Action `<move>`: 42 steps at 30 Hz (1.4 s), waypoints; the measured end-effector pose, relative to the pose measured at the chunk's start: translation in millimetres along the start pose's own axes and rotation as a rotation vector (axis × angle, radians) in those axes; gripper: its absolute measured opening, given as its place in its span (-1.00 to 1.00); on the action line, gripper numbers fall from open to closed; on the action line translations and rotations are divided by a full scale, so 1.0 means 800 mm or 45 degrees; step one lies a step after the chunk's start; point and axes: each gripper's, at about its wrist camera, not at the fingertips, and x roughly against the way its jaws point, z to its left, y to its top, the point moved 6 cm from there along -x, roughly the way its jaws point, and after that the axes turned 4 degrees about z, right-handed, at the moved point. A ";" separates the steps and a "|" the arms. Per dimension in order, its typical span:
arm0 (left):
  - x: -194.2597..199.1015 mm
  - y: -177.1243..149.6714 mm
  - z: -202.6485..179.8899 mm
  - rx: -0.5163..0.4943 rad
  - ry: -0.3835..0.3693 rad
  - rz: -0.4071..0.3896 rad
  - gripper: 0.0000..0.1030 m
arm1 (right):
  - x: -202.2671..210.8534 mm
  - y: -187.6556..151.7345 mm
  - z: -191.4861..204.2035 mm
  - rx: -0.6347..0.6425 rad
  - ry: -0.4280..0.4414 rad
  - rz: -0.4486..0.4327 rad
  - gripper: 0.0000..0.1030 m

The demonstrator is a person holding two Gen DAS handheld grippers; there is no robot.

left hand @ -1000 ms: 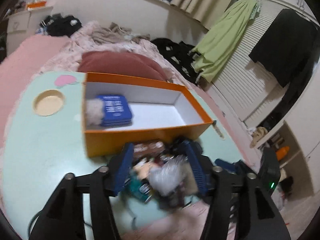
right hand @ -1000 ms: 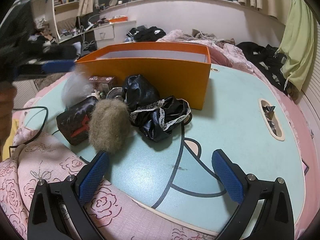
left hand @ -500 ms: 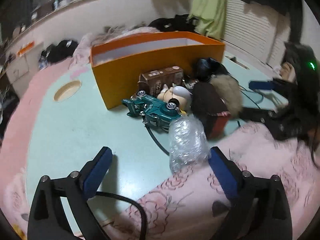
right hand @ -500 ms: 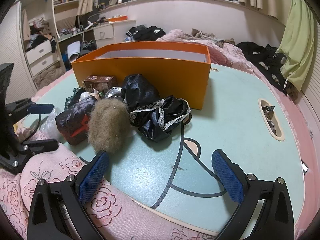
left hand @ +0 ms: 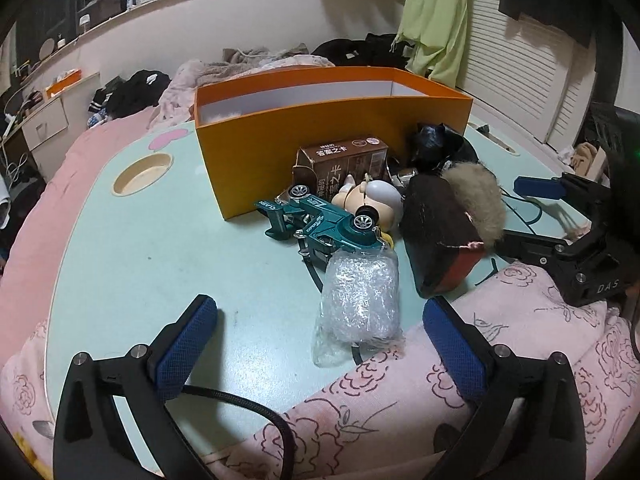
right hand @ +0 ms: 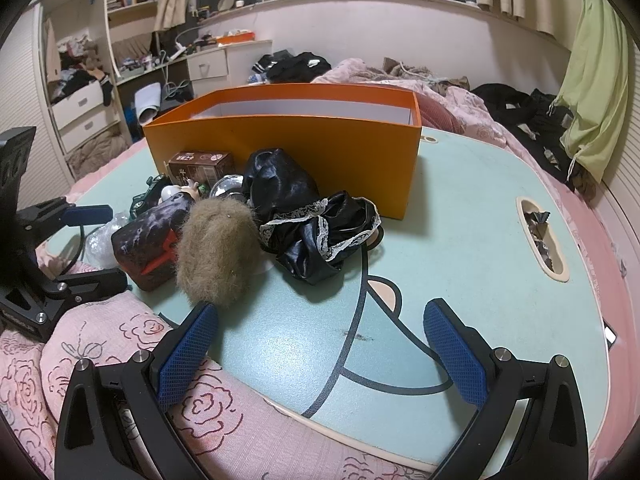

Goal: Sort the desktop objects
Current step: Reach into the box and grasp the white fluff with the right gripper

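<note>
In front of the orange box (left hand: 304, 140) on the pale green bench (left hand: 140, 248), a clutter of small things is lying: a brown carton (left hand: 340, 160) touching the box, a teal toy car (left hand: 320, 224) just beyond it, a black pouch with a fur pompom (right hand: 216, 252), and black lacy fabric (right hand: 316, 232) near the box's right end. The left gripper (left hand: 320, 344) is opening wide, its pads not pressing the bubble-wrap bundle (left hand: 360, 304) lying between them. The right gripper (right hand: 320, 344) is hovering wide and empty, well apart from the box.
</note>
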 end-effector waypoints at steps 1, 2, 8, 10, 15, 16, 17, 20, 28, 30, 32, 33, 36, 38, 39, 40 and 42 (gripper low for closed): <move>0.000 0.000 0.000 0.000 -0.001 -0.001 0.99 | 0.000 0.000 0.000 0.000 0.000 0.000 1.00; -0.002 0.001 0.001 0.000 -0.001 -0.001 0.99 | 0.000 0.000 0.000 -0.001 0.001 0.000 1.00; -0.002 0.001 0.001 0.002 -0.003 -0.003 0.99 | 0.005 0.003 0.005 0.008 0.104 0.039 0.98; -0.002 0.001 0.001 0.003 -0.004 -0.006 0.99 | 0.018 0.016 0.016 0.027 0.206 0.038 0.90; -0.002 0.001 0.000 0.005 -0.003 -0.010 0.99 | 0.069 0.098 0.058 0.106 0.343 -0.082 0.88; -0.002 0.001 0.000 0.006 -0.003 -0.010 0.99 | 0.070 0.119 0.066 0.092 0.375 -0.067 0.86; -0.002 0.001 0.000 0.006 -0.003 -0.011 0.99 | 0.068 0.140 0.071 0.066 0.409 -0.042 0.74; -0.002 0.001 0.000 0.006 -0.004 -0.013 0.99 | 0.026 0.198 0.088 -0.076 0.504 0.115 0.24; 0.000 0.000 0.000 0.012 -0.012 -0.033 0.99 | -0.111 0.238 0.110 -0.294 0.444 0.403 -0.45; 0.001 -0.001 0.001 0.013 -0.016 -0.038 0.99 | -0.128 0.238 0.110 -0.325 0.430 0.440 -0.46; 0.002 -0.002 0.000 0.014 -0.018 -0.043 0.99 | -0.141 0.233 0.113 -0.343 0.444 0.472 -0.53; 0.002 -0.002 0.000 0.015 -0.019 -0.045 0.99 | -0.146 0.230 0.115 -0.343 0.454 0.492 -0.62; 0.003 -0.004 0.000 0.019 -0.022 -0.047 0.99 | -0.149 0.226 0.115 -0.372 0.500 0.479 -0.65; 0.005 -0.004 -0.001 0.020 -0.022 -0.051 0.99 | -0.142 0.229 0.109 -0.378 0.521 0.452 -0.86; 0.005 -0.003 -0.002 0.020 -0.022 -0.052 0.99 | -0.134 0.232 0.104 -0.388 0.542 0.419 -0.87; 0.005 -0.003 -0.003 0.020 -0.022 -0.052 0.99 | -0.123 0.235 0.100 -0.399 0.581 0.380 -0.87; 0.005 -0.003 -0.003 0.020 -0.022 -0.052 0.99 | -0.098 0.244 0.091 -0.405 0.639 0.291 -0.89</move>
